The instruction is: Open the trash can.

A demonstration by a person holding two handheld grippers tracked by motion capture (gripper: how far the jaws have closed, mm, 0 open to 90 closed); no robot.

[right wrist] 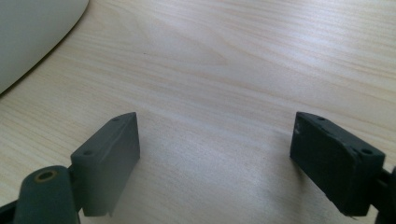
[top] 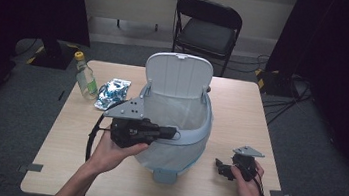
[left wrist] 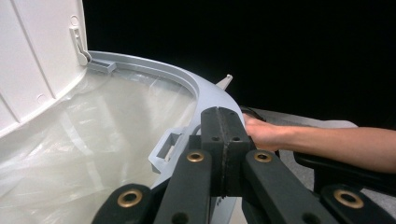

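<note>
- The left gripper (top: 170, 133) is held level over the near-left rim of a white and grey lidded waste bin (top: 197, 131), its tips pointing across the rim.
- In the left gripper view its two black jaws are pressed together, pad against pad; whether a fold of the liner is caught between them is hard to tell.
- Just beyond and below those jaws lies the bin's clear plastic liner bag (left wrist: 70, 154), slack inside the bin.
- The bin's lid (top: 179, 73) stands upright on the far side of this gripper.
- The right gripper (top: 218, 165) rests low on the wooden table (top: 242, 106), well apart from the bin, on the bin's right.
- Its jaws are spread wide with bare table between them.
- Beyond the left gripper, on its left, lie a crumpled blue and silver snack packet (top: 111, 93) and a clear plastic bottle (top: 85, 78).
</note>
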